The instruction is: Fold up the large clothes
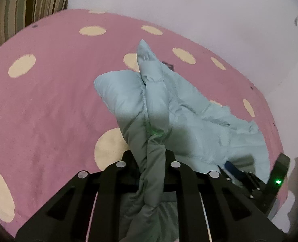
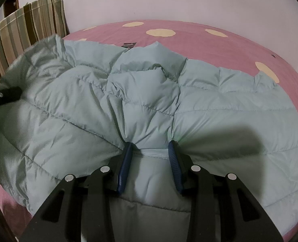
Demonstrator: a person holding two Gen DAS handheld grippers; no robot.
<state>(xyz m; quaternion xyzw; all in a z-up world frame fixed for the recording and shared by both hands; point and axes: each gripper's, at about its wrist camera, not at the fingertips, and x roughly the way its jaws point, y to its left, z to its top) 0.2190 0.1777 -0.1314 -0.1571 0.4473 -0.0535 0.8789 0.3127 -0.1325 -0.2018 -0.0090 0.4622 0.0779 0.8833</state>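
Left wrist view: the left gripper (image 1: 152, 151) is clenching a bunched fold of the pale blue jacket (image 1: 179, 109) over the pink spotted bed (image 1: 48, 104). Right wrist view: the right gripper (image 2: 150, 153) is pinching the near jacket edge.

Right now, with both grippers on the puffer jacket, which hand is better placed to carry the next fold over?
Probably the left. The left gripper has pinched a bunched edge of the jacket and raised it off the pink bedspread. The right gripper pins a fold low, better suited to anchoring.
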